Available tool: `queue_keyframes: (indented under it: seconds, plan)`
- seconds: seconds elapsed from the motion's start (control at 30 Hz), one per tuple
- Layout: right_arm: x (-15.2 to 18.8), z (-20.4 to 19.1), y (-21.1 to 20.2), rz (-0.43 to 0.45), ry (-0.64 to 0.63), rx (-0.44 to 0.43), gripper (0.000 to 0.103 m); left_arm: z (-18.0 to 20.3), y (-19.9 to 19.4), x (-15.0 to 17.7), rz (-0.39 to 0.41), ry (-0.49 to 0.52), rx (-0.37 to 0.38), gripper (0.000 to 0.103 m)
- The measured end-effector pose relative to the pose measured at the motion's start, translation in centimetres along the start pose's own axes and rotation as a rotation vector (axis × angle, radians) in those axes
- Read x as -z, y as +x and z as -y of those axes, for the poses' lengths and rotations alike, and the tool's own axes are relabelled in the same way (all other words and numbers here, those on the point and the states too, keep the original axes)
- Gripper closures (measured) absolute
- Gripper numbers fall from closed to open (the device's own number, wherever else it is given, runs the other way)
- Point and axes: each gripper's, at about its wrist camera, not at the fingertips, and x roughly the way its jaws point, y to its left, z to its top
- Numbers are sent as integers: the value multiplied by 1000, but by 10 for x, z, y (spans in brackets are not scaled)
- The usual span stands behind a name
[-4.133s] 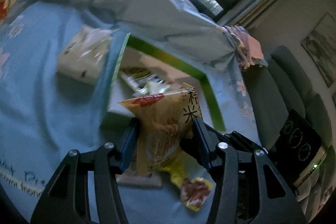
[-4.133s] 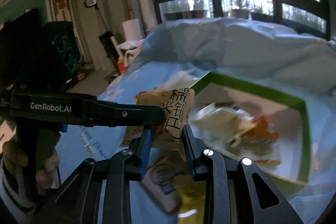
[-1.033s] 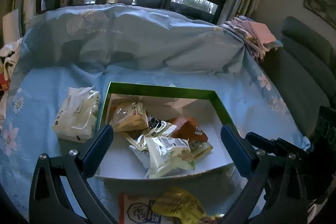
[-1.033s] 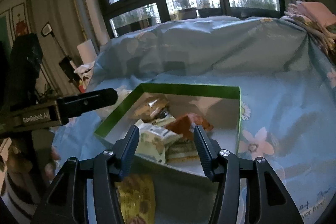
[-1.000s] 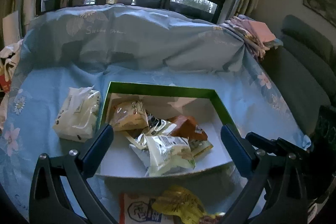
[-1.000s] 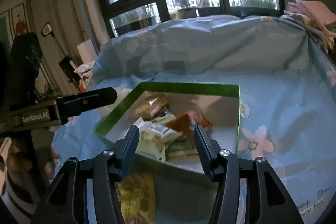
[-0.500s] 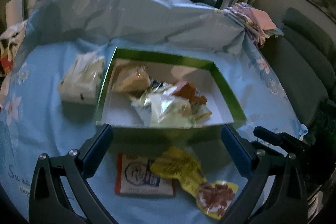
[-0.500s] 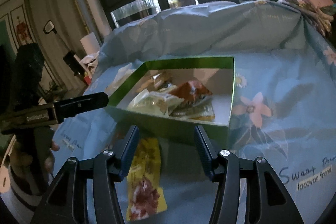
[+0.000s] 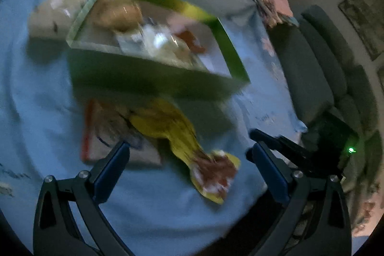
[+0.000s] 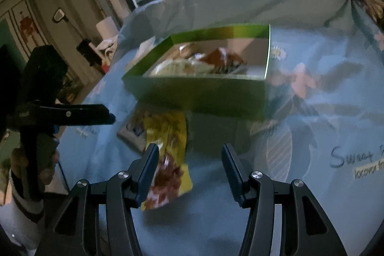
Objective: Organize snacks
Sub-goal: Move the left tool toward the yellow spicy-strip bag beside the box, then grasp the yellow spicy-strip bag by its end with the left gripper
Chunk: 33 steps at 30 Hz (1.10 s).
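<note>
Blue flowered cloth (image 9: 36,92) covers the surface under both grippers. Left gripper (image 9: 189,148) has its jaws spread wide and empty, with a yellow snack packet (image 9: 182,136) lying on the cloth between them. Right gripper (image 10: 189,152) is partly spread and grips nothing; that packet (image 10: 168,155) lies beside its left finger. Under the packet's far end rests a flat red-edged packet (image 9: 96,136). Just beyond, a green box (image 10: 206,97) holds several blurred snack packs. A pale pack (image 9: 55,8) sits beside the box's left wall.
</note>
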Motion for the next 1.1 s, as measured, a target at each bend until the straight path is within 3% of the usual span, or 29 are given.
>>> queue_keyframes:
  seconds: [0.13,0.23,0.47,0.63,0.7,0.73,0.8,0.87,1.1]
  plan:
    - [13,-2,4,-39,5,-36,48,3,16,10,-80,-40,98,0]
    - [22,-6,9,-67,-2,-49,48,4,29,17,-139,-68,127,1]
    - [33,-3,24,-106,54,-111,48,4,41,17,-131,-134,184,2]
    - [33,-5,35,-97,70,-145,48,2,46,12,-129,-160,191,18]
    - [32,-5,38,-94,71,-148,48,1,50,11,-134,-170,188,38]
    - [32,-5,38,-89,73,-154,51,0,52,11,-137,-179,189,41]
    - [32,-6,40,-92,72,-163,65,-2,55,12,-144,-189,183,59]
    - [35,-7,43,-101,54,-139,81,-1,56,13,-149,-183,170,62]
    - [37,-11,31,-43,26,-145,95,6,49,13,-130,-104,130,68]
